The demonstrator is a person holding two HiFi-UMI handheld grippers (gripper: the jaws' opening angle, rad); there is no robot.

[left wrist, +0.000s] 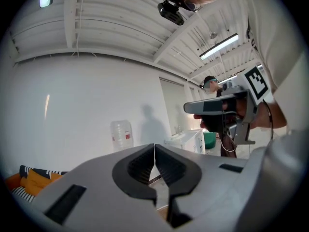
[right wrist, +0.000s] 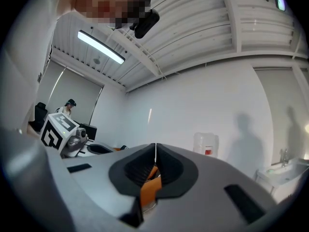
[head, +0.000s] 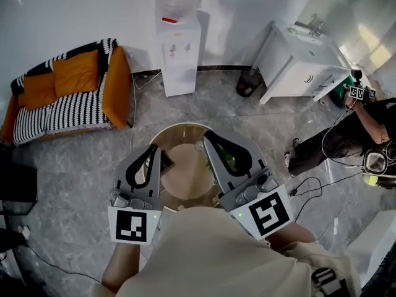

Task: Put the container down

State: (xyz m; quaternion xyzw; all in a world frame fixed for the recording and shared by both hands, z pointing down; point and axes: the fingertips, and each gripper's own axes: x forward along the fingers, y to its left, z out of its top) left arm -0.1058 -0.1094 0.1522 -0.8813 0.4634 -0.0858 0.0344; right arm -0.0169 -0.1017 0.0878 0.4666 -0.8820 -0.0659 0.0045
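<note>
**Far left.** Sofa with black-and-white striped cover and orange cushions (head: pixel 68 101), against the wall and well apart from the work area. It plays no part in the task.

**Far centre.** White floor-standing water dispenser with a clear bottle on top (head: pixel 179 54), against the far wall.

**Near centre.** Round glass-rimmed table with a pale wooden top (head: pixel 180 127), just in front of the person. It is judged to be the surface meant to receive the container.

**Left gripper** (head: pixel 154 148). Grey, two-jawed, with a marker cube at the near end. It is held over the left part of the table and points away from the body. The jaws are clenched pad to pad with nothing between them. Its own view looks out level across the room, which suggests a resting pose.

**Container.** It cannot be identified for certain. A green item (head: pixel 228 159) on the table, glimpsed through the frame of the right gripper, may be it. Neither gripper carries anything, so it is judged to be already set down.

**Right gripper** (head: pixel 207 136). Of the same make, held over the right part of the table. The jaws are fully clenched and empty; the orange seen below the pads is background, not a held thing.

**Far right.** White cabinet with a sink (head: pixel 297 60). Nearer stands a second person in dark trousers (head: pixel 331 141), busy with separate equipment.
</note>
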